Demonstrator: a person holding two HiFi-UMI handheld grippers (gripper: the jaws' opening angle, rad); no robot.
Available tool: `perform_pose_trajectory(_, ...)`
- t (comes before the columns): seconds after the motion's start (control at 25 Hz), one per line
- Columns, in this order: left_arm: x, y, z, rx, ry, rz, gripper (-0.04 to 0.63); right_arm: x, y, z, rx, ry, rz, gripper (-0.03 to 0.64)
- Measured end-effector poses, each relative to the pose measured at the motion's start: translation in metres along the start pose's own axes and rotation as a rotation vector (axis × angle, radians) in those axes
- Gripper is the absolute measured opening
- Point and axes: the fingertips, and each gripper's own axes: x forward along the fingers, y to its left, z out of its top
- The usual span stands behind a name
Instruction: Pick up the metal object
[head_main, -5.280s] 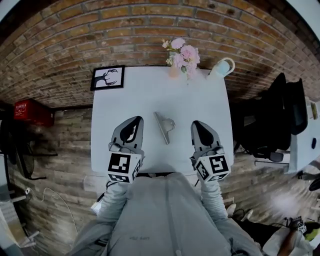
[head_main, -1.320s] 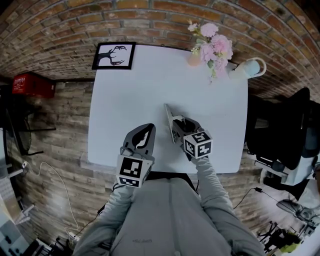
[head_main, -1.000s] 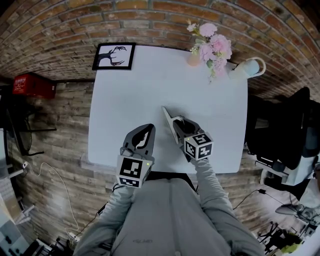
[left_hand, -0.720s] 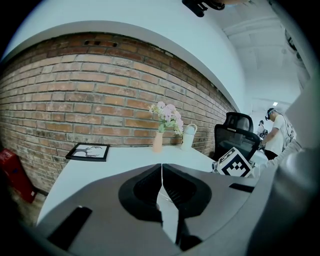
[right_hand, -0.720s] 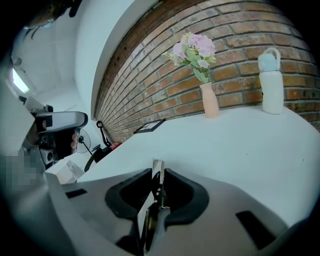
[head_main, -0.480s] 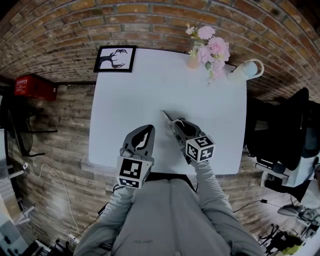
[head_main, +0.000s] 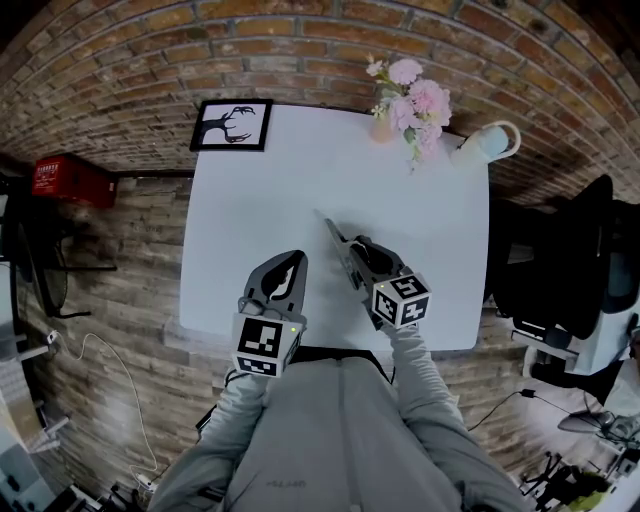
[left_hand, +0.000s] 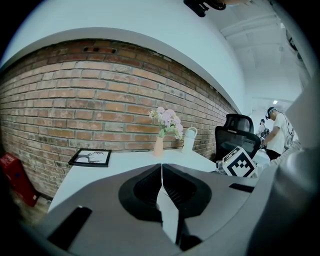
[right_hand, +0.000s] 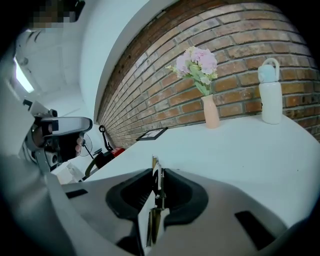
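1. The right claw (head_main: 355, 247) reaches out over the middle of the white tabletop (head_main: 260, 200), pointing away from the person and tilted downward.
2. Its jaws have just been closing, and they now pinch the metal object (head_main: 327, 228), a thin strip standing on edge between the pads.
3. In the right gripper view, the strip runs up through the narrow slot between the jaws, and its tip pokes out beyond them.
4. In the head view, the far end of the metal object juts past the claw towards the back of the tabletop. Whether it is clear of the surface cannot be told.
5. The left claw (head_main: 287, 262) sits near the front edge of the tabletop, to the left of the right one and apart from it. Its jaws are pressed together with nothing between them.
6. At the back left corner lies a black-framed picture (head_main: 231, 124).
7. At the back, right of centre, stands a vase of pink flowers (head_main: 408, 95), with a white handled flask (head_main: 482, 142) near it in the right corner.
8. A brick wall (head_main: 300, 40) runs behind the tabletop, and a black office chair (head_main: 560, 250) stands off to the right.
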Motion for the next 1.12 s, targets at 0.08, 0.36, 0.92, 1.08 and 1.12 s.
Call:
perform_pose_trajectory(0.08,-0.001,0.0,0.003,0.003,-0.007,0.002,0.029,-0.002,0.001,0.004,-0.009,-0.008,0.0,0.077)
perform_pose_trajectory(0.36,-0.007,0.0,0.014,0.021,-0.035,0.002,0.029,-0.013,0.002,0.019,-0.025,-0.062,-0.03,0.025)
perform_pose_trajectory(0.92,-0.021,-0.002,0.044,0.058,-0.109,0.012,0.029,-0.046,0.021,0.058,-0.103,-0.161,-0.022,0.023)
perform_pose_trajectory(1.08,-0.025,-0.003,0.054,0.068,-0.136,0.017,0.029,-0.059,0.03,0.079,-0.146,-0.21,-0.013,0.023)
perform_pose_trajectory(1.12,-0.027,-0.004,0.056,0.07,-0.143,0.019,0.029,-0.063,0.033,0.084,-0.159,-0.222,-0.012,0.023)
